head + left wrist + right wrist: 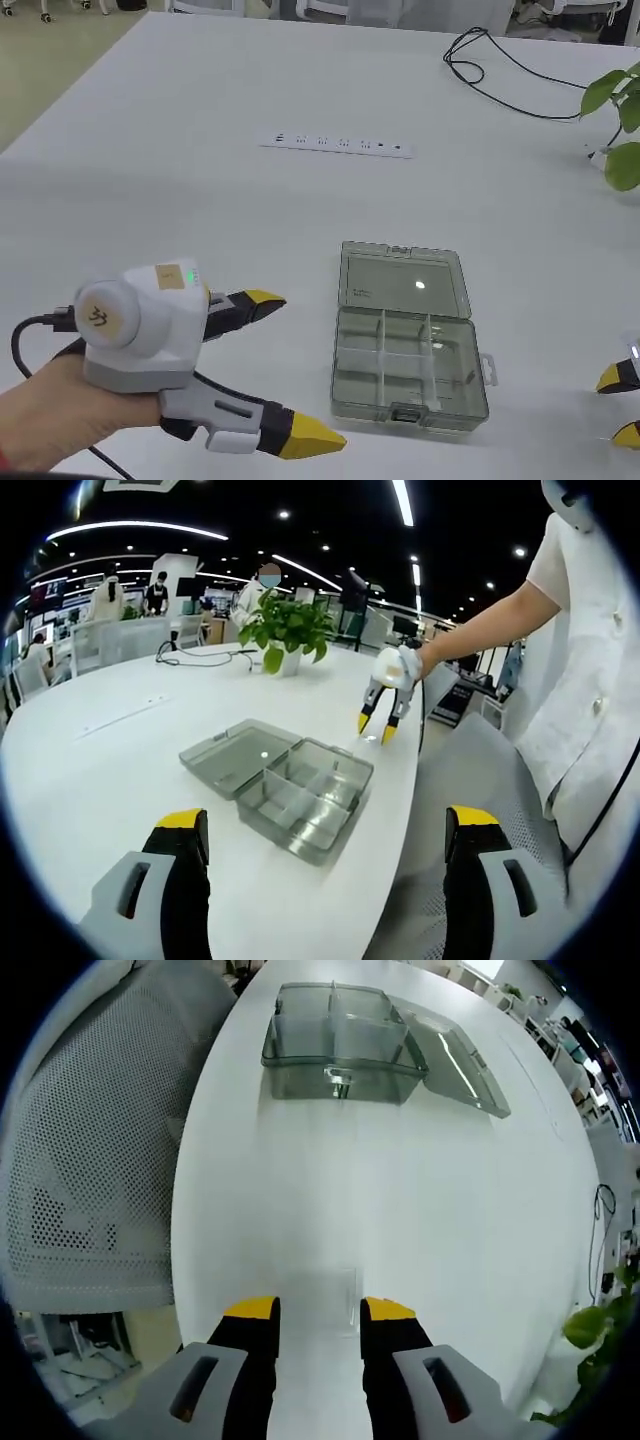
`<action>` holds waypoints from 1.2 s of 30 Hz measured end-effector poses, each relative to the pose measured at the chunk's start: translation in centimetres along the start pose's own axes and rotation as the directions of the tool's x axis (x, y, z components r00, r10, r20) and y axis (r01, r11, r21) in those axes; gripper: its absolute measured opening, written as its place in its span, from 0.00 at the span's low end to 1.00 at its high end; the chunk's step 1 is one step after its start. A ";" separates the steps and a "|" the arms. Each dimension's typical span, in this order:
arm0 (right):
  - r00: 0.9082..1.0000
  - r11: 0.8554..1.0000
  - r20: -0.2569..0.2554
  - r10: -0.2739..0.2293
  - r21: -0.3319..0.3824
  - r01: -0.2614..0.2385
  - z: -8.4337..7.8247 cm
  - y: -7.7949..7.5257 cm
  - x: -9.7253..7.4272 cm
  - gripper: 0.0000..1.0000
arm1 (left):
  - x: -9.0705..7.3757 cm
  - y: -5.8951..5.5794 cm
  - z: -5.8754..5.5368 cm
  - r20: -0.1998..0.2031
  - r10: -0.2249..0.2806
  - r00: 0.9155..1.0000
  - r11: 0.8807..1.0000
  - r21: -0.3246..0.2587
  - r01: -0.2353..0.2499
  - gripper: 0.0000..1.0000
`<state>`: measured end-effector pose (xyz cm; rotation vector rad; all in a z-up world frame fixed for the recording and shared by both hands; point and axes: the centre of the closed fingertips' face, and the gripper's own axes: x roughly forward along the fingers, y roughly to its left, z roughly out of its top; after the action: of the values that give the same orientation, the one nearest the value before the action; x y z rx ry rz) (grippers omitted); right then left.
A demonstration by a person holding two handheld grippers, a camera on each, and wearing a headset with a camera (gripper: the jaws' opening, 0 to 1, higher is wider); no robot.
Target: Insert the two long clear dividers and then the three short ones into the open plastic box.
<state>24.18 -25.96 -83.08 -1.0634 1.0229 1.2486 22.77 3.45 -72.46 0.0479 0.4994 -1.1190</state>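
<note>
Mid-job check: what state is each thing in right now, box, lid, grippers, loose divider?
plastic box: open, inserted dividers standing inside.
lid: folded back flat on the table.
loose divider: looks flat on the table, outside the box.
left gripper: jaws open, empty.
right gripper: jaws open, tips either side of the loose divider.

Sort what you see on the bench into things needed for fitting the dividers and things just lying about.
For the job: plastic box, dividers standing in it, clear piece at the right gripper, left gripper.
Lying about: power strip, black cable, plant.
</note>
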 end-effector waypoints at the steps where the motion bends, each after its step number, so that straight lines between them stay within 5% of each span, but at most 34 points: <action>1: 1.000 1.000 0.009 -0.010 0.000 0.010 0.3 -0.1 -0.3 0.33 | 0.0 0.0 0.1 0.003 0.001 1.000 1.000 0.001 -0.001 1.00; 13: 0.988 0.995 0.116 -0.102 0.011 0.101 5.0 -1.0 -3.2 0.33 | 0.7 -0.3 2.3 0.041 -0.006 0.999 1.000 -0.019 0.007 0.99; 23: 0.968 0.988 0.202 -0.151 0.000 0.154 10.3 -1.2 -5.3 0.33 | 1.9 -1.1 4.4 0.090 -0.028 0.996 0.993 -0.110 0.037 0.90; 32: 0.949 0.982 0.261 -0.175 -0.022 0.187 14.5 -1.2 -6.5 0.33 | 2.8 -1.2 5.8 0.131 -0.022 0.991 0.971 -0.235 0.053 0.78; 34: 0.946 0.981 0.271 -0.180 -0.020 0.192 15.5 -1.1 -6.8 0.33 | 3.1 -1.4 5.7 0.116 -0.024 0.993 0.958 -0.281 0.057 0.73; 36: 0.942 0.980 0.280 -0.183 -0.023 0.197 16.3 -1.0 -7.2 0.33 | 3.3 -1.7 6.1 0.144 -0.031 0.989 0.948 -0.309 0.074 0.70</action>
<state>25.01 -11.61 -72.57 -0.9690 0.6619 1.2284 24.64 -1.79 -67.98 -0.3205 0.5525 -1.0748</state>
